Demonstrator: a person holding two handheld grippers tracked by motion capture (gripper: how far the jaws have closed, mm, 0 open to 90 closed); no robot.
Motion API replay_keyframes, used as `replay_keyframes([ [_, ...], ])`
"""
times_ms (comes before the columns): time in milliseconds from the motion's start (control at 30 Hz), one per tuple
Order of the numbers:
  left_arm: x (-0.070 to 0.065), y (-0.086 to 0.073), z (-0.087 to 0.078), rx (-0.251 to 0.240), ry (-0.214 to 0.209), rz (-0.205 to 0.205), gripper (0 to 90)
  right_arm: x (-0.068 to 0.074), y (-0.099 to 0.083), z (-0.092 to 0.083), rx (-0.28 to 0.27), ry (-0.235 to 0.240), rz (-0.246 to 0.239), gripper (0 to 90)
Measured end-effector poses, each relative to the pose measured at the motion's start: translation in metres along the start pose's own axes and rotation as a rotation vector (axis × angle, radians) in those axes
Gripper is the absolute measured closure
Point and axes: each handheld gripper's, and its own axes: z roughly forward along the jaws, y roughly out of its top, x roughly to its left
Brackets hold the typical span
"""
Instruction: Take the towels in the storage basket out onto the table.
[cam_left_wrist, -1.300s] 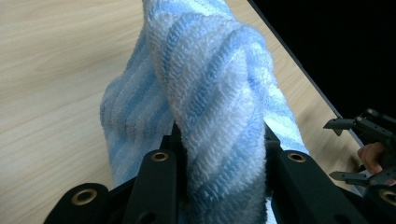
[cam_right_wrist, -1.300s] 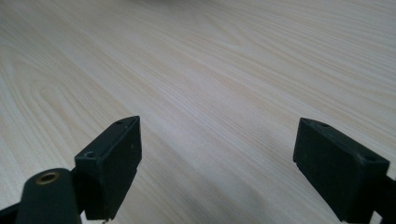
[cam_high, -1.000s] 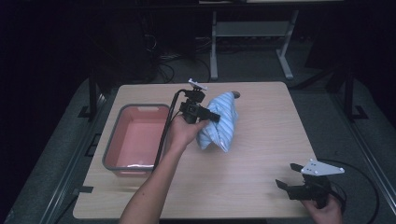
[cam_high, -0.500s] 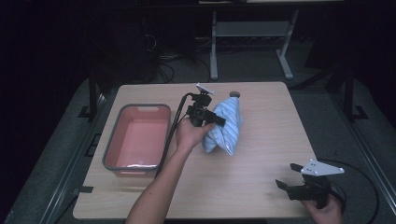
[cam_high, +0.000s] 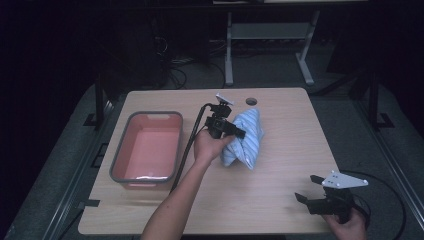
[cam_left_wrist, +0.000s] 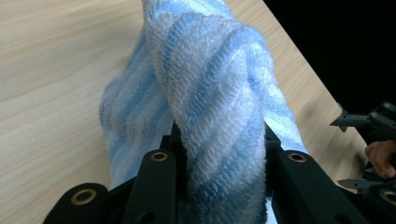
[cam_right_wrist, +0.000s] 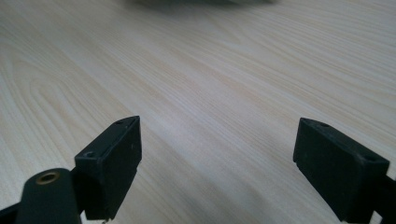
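Note:
A blue-and-white striped towel (cam_high: 246, 138) lies bunched near the middle of the wooden table (cam_high: 280, 195). My left gripper (cam_high: 235, 131) is shut on a fold of it, and in the left gripper view the thick terry cloth (cam_left_wrist: 219, 107) rises between the two black jaws. My right gripper (cam_high: 306, 189) stands open near the table's front right corner, held by a hand. Its own view looks along the bare wood between wide-apart fingertips (cam_right_wrist: 112, 163).
A pink tub with a grey rim (cam_high: 119, 156) stands at the left of the table. A small round hole (cam_high: 251, 101) sits near the far edge. A black cable (cam_high: 187, 145) trails from the left gripper. Dark floor and a metal stand (cam_high: 265, 35) lie beyond.
My left gripper has carried the towel a little to the right and toward the near side. The right gripper has stayed in place.

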Motion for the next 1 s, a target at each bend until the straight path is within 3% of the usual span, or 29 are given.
replay_keyframes([
  [500, -0.002, -0.007, 0.020, 0.003, -0.017, -0.009, 68.3, 0.000, 0.000, 0.001, 0.005, -0.001, -0.006, 14.8],
  [1000, 0.002, -0.015, 0.035, -0.007, -0.021, -0.046, 68.3, 0.000, 0.000, 0.001, 0.005, -0.001, -0.006, 14.8],
])
